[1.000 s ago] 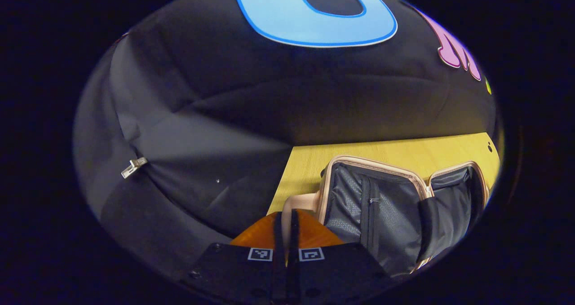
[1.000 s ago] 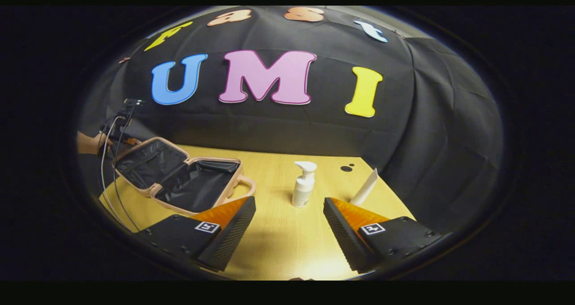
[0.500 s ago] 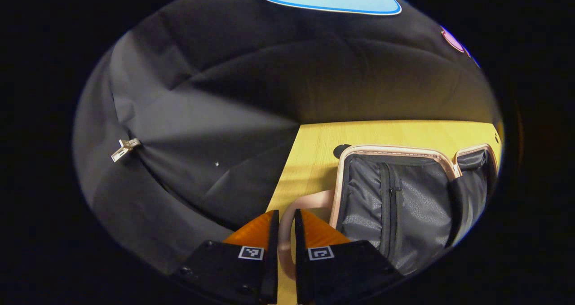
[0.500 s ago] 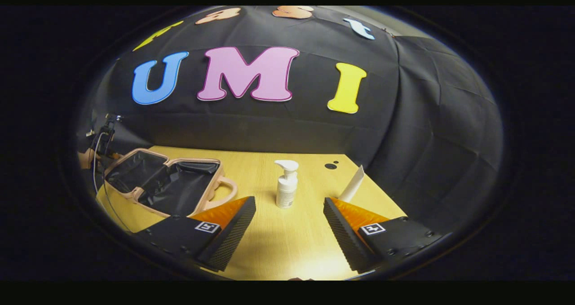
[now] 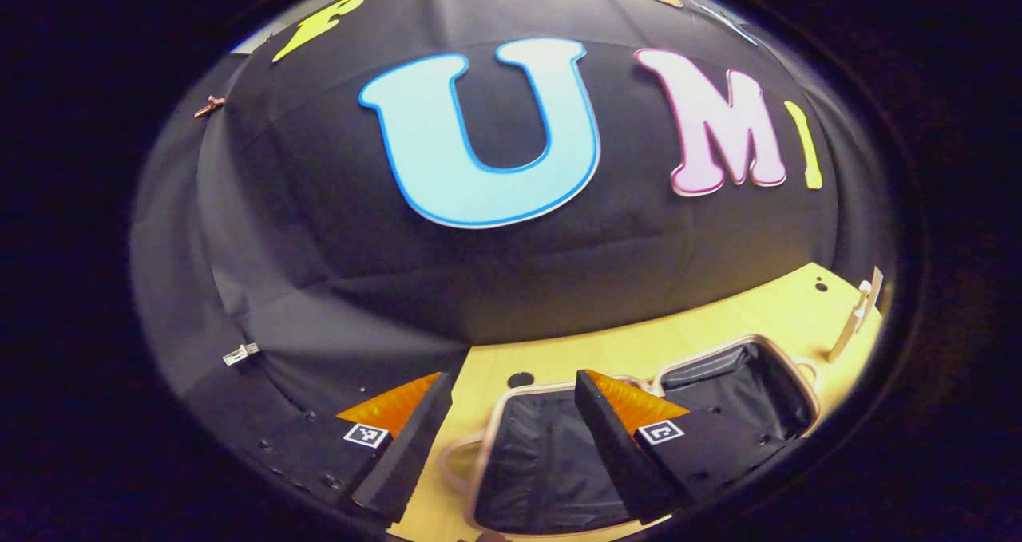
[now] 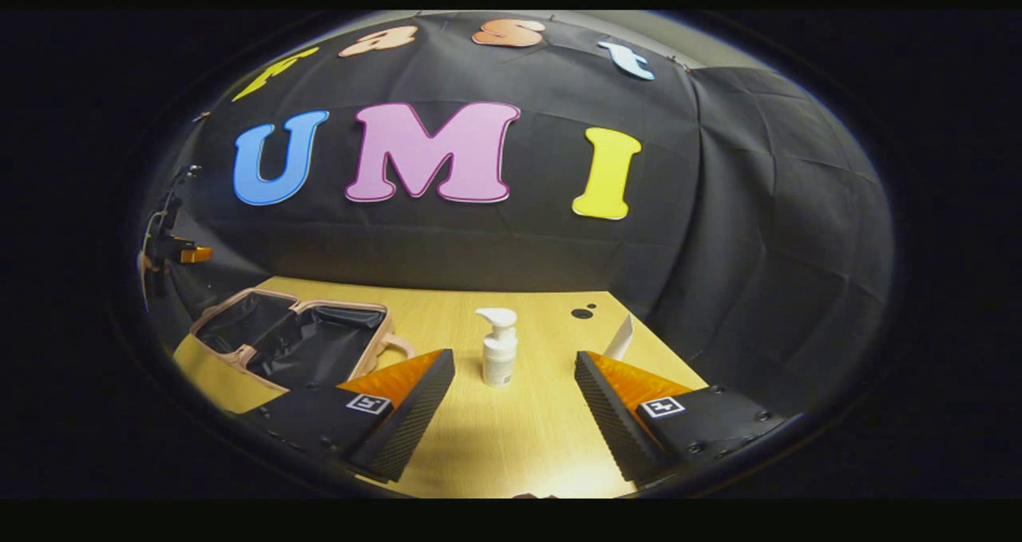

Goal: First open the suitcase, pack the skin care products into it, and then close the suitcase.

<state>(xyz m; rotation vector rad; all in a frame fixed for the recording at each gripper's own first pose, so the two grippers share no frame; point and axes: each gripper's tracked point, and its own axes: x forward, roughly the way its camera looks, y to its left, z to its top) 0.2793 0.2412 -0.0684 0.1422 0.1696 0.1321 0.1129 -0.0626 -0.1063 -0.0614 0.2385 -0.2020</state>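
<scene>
while suitcase (image 5: 559,462) lies open, both grippers' fingers (image 6: 415,414) spread, empty.

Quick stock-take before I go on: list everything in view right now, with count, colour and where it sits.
suitcase: one, pink shell with dark lining, lying open on the left part of the table.
pump bottle: one, white, upright near the middle of the table, ahead of the right gripper.
tube: one, white, standing toward the table's right side, apart from the pump bottle.
table: one, light wood, with small dark holes near its back edge.
clip: one, pale, on the wall cloth.
left gripper: one, jaws wide apart above the open suitcase, holding nothing.
right gripper: one, jaws wide apart, facing the pump bottle, holding nothing.
</scene>
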